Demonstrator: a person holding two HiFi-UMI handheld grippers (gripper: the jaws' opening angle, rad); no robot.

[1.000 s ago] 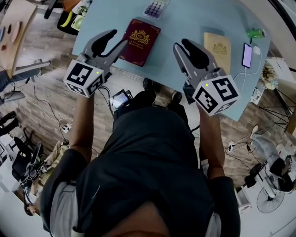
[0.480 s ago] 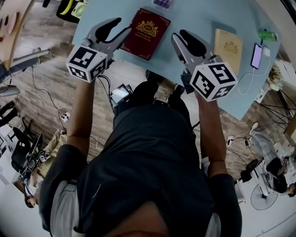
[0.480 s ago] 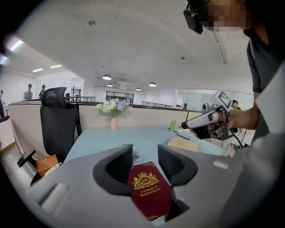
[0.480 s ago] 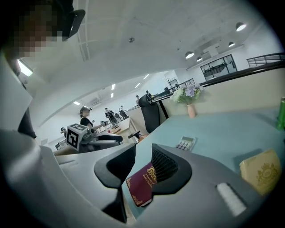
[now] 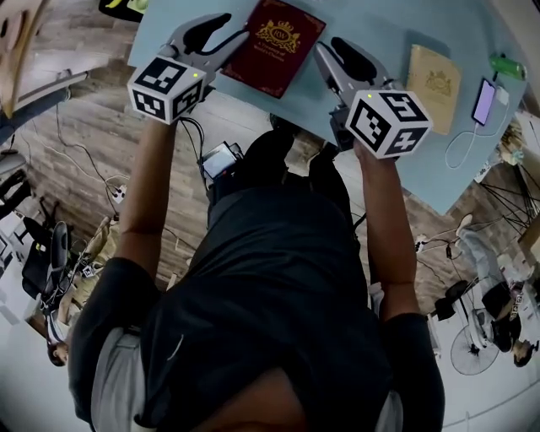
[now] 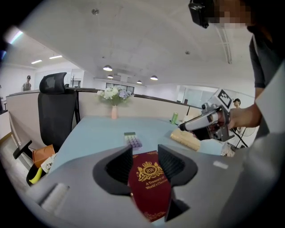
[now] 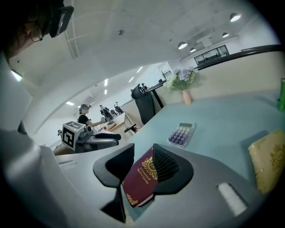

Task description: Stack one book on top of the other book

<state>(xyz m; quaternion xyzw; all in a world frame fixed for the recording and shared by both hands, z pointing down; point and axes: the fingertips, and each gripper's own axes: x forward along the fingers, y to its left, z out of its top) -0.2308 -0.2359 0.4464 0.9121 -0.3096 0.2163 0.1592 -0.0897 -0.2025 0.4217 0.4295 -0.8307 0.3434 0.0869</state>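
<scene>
Head view: my left gripper (image 5: 229, 30) sat at the near left edge of the red book (image 5: 277, 44); my right gripper (image 5: 331, 49) sat just beside the book's right edge; the red book lay flat on the light blue table (image 5: 371, 25), cover up, between the two grippers; the tan book (image 5: 436, 78) lay flat further right, well apart from the red one; a phone (image 5: 485, 99) lay near the table's right edge; nothing was stacked yet.

Left gripper view: left gripper (image 6: 144, 153) had its jaws apart and clamped on nothing; the red book (image 6: 151, 187) showed through the gap, lying on the table (image 6: 93, 133), pads not pressing on it; a calculator (image 6: 132, 140) lay beyond the book; the tan book (image 6: 186, 139) lay off to the right, with my right gripper (image 6: 187, 127) in front of it; a vase of flowers (image 6: 114, 95) stood at the far edge.

Right gripper view: right gripper (image 7: 143, 156) had its jaws partly apart and they had just been opening; the red book (image 7: 140, 180) showed in the gap, flat on the table (image 7: 231, 124), not gripped; the calculator (image 7: 181, 134) lay beyond; the tan book (image 7: 269, 162) lay at far right; my left gripper (image 7: 116, 139) was off to the left.
</scene>
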